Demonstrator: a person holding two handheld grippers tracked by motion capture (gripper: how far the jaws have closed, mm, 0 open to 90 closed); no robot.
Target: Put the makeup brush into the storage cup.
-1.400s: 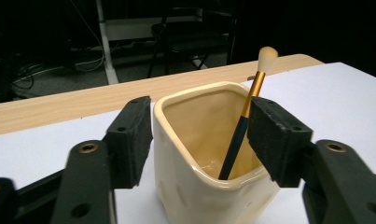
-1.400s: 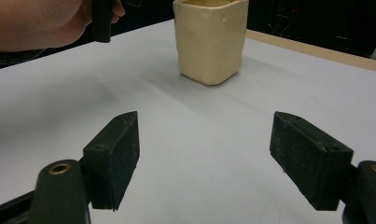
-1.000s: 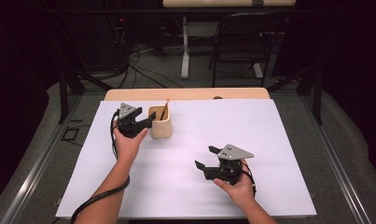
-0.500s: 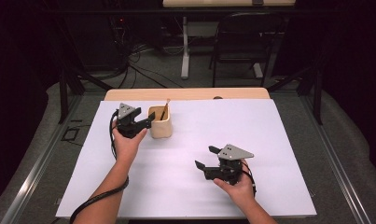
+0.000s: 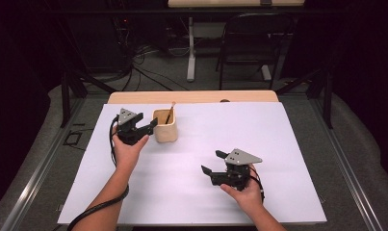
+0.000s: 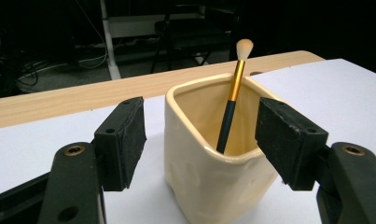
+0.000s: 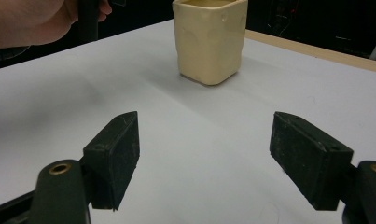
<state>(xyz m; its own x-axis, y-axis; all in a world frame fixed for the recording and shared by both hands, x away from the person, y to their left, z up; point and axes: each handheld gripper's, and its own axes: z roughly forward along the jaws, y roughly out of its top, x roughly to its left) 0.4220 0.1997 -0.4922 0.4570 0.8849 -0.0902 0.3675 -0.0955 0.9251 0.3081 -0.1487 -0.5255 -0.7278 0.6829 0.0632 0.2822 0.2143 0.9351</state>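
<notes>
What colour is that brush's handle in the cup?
The brush has a dark teal handle with a gold band, clearest in the left gripper view.

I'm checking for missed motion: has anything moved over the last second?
No visible change. The left gripper stays open beside the cream cup with the brush standing in it; the right gripper stays open over the white sheet.

- The cream cup (image 6: 213, 154), squarish with rounded corners and a slightly dented, glossy wall, stands upright and open-topped on the white sheet, toward the far left of the table.
- The brush (image 6: 232, 100) stands inside it: dark handle down in the cup, gold ferrule above, pale bristle tuft on top, clear of the rim. It tilts slightly, resting toward the cup's far side.
</notes>
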